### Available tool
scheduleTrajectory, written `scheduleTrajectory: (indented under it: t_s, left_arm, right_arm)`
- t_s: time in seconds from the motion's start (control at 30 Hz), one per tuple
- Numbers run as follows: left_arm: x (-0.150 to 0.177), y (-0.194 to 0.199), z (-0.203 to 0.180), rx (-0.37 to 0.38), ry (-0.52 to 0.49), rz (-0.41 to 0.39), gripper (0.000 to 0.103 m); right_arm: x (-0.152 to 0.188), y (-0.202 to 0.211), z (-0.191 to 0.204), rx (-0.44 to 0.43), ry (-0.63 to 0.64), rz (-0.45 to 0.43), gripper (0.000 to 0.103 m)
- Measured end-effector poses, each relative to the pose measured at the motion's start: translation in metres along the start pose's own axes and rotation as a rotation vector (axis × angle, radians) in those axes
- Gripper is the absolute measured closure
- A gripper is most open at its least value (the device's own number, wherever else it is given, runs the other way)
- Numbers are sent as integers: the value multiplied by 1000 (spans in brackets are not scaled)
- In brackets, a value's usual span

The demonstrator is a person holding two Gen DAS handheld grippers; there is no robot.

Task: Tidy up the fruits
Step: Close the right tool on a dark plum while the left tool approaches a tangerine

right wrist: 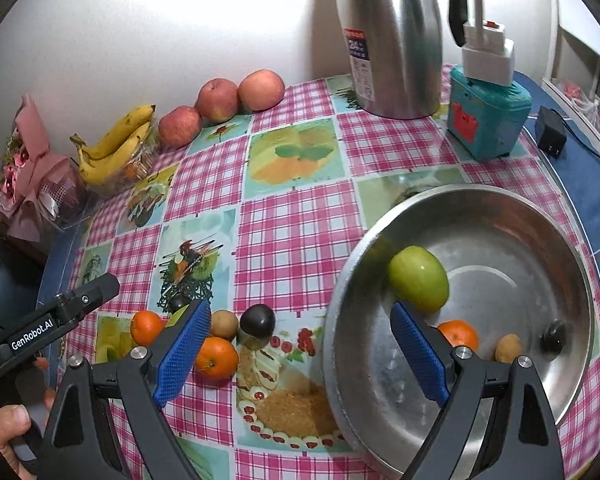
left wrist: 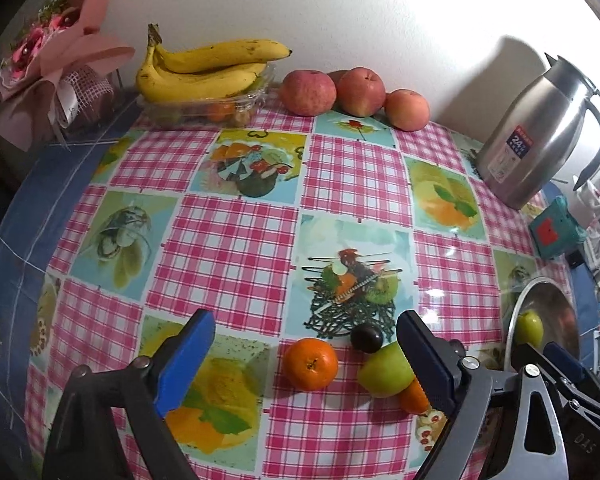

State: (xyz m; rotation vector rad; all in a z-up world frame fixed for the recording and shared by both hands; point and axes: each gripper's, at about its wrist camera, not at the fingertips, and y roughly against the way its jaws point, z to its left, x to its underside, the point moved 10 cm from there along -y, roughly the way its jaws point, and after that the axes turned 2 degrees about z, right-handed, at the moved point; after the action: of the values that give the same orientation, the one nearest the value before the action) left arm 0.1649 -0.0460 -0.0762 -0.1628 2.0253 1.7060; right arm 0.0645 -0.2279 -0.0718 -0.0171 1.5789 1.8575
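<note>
Fruit on a checked tablecloth [right wrist: 292,216], some already in a metal bowl [right wrist: 540,208]
The bowl holds a green apple [right wrist: 418,278], orange [right wrist: 460,334] and kiwi [right wrist: 508,348]; more oranges [left wrist: 310,364] lie loose beside it; left gripper [left wrist: 300,364] and right gripper [right wrist: 300,356] gape empty

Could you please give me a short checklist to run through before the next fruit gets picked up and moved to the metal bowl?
1. Left gripper open and empty: ok, nothing is between its pads.
2. Right gripper open and empty: ok.
3. Target within the left gripper's span: ok, an orange lies on the cloth between its fingers.
4. Neighbours clear of the pads: not ok, the green apple sits right against the right-hand finger, with a dark plum close behind.
5. Room in the metal bowl: ok, it holds a green apple and bare floor remains.
6. Other small shapes in the bowl real or reflections: cannot tell.
</note>
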Motion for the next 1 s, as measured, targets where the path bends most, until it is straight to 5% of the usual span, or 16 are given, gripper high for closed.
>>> scheduleTrajectory:
  t_s: [0.83, 1.0]
  left_arm:
    - [-12, -13, 15, -10, 25, -43, 1]
    - [-17, -14, 17, 8, 42, -64, 1]
  right_arm:
    - [-12, -27, 31, 42, 91, 24, 13]
    - [-15, -30, 31, 35, 77, 14, 23]
